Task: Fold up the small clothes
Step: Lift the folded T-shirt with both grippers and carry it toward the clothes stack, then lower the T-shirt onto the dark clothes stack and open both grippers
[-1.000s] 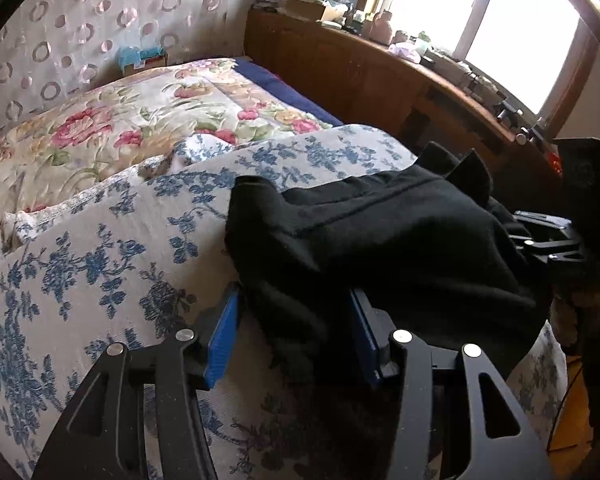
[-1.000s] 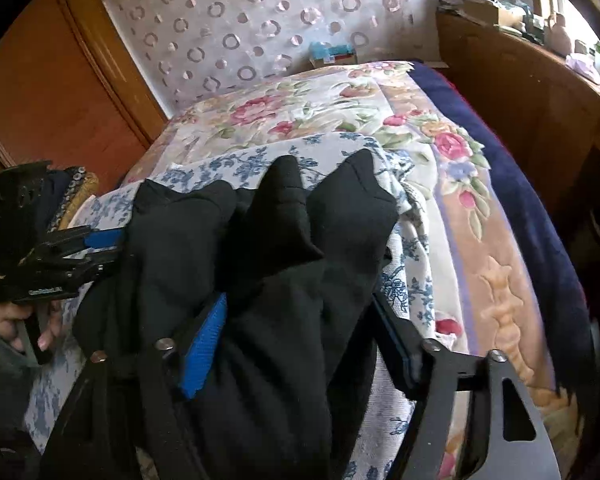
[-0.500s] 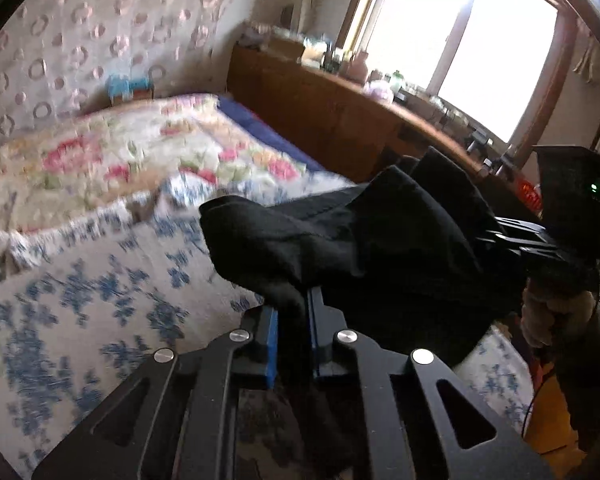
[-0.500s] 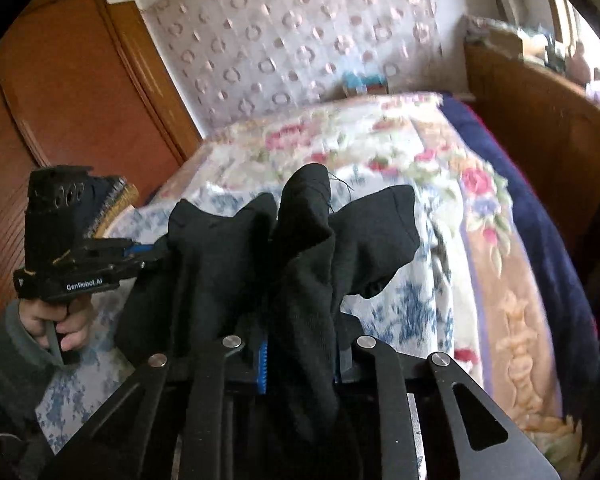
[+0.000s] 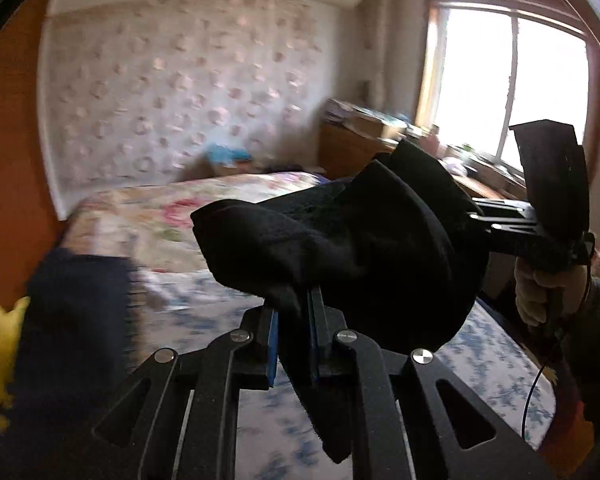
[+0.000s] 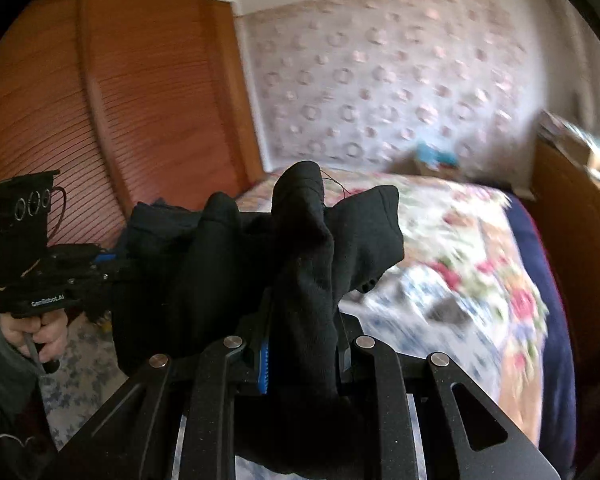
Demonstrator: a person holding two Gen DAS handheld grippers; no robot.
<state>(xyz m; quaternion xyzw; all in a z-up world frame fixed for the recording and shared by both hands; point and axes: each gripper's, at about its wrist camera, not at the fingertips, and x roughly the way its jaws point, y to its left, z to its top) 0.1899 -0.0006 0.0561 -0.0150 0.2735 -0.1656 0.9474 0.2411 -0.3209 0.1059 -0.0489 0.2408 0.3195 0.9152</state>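
A black garment [image 5: 364,236], soft and knitted, is held up in the air above the bed [image 5: 228,200], clear of the covers. It is slack and light by the look of it: it sags in a bunched hammock between its two held points, and loose flaps stand or droop at each end. Such cloth is judged to have no stiffness of its own, so any shape given to it will be kept only while it is stretched or laid flat. It is not slippery, and nothing fragile is seen on it.

The left gripper [image 5: 294,336] is pinched on one gathered end of the garment, its blue pads pressed against a thin wad of cloth. The right gripper [image 6: 300,354] is clamped likewise on the opposite end, with a thicker fold between its jaws. Both jaws have just been closing onto the cloth. A hold at two true corners or along a hem would be judged better than these wads, since the outline of the garment cannot be read while it is bunched.

Below it lies a blue-flowered cover [image 5: 496,364] at the near end of the bed, and a pink-flowered quilt [image 6: 480,248] toward the far edge. A dark pile [image 5: 76,312] sits at the left edge. A wooden wardrobe [image 6: 112,100] stands to one side, a cluttered sideboard [image 5: 364,148] under the window to the other. Nothing is seen blocking the near cover.
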